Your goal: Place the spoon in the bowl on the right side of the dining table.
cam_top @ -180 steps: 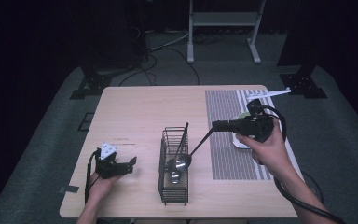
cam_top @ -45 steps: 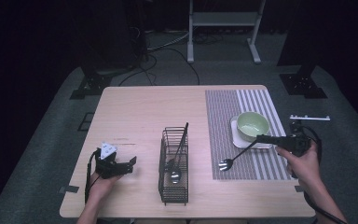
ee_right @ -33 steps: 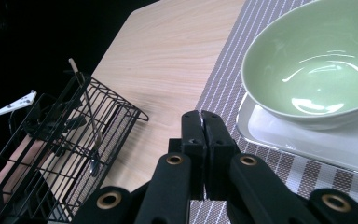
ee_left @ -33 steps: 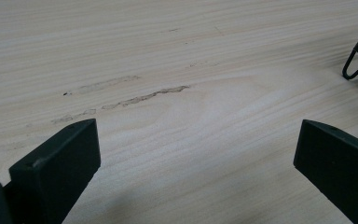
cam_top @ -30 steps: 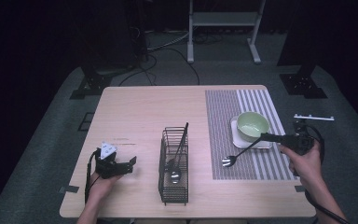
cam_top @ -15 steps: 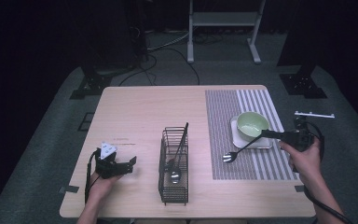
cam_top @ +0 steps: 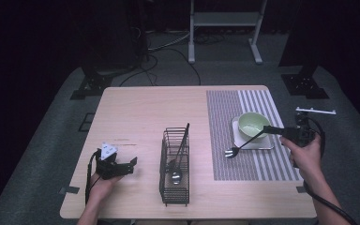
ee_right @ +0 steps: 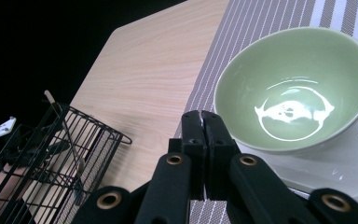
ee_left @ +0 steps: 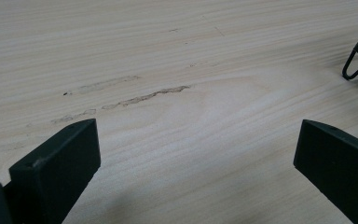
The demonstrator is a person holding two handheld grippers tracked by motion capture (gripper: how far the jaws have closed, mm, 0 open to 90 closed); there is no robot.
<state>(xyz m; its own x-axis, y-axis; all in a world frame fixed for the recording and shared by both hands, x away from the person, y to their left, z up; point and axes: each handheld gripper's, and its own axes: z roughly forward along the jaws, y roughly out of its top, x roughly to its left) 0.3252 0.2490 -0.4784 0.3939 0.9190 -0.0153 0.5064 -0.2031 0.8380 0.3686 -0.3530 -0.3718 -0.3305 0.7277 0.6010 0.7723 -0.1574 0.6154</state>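
Note:
My right gripper [cam_top: 268, 129] is shut on the handle end of a black fork [cam_top: 243, 142], which slants down to the left with its tines just above the striped placemat [cam_top: 258, 164]. A green bowl [cam_top: 254, 123] on a white square plate [cam_top: 265, 143] sits right behind the fork. In the right gripper view the shut jaws of my right gripper [ee_right: 200, 116] point at the bowl [ee_right: 293, 88], and they hide the fork. My left gripper [cam_top: 132, 161] rests on the table at the front left, open with nothing in it, and its left gripper view [ee_left: 196, 140] has bare wood between the jaws.
A black wire basket [cam_top: 163, 159] stands at the front middle of the wooden table [cam_top: 140, 112], holding a spoon [cam_top: 176, 176] and a thin upright stick. The basket [ee_right: 37, 154] lies left of the bowl in the right gripper view. Bare wood stretches across the back left.
The right gripper drew the fork out of the basket and carried it right over the placemat. In the last second the fork moved farther from the person, toward the plate. The left gripper stayed still.

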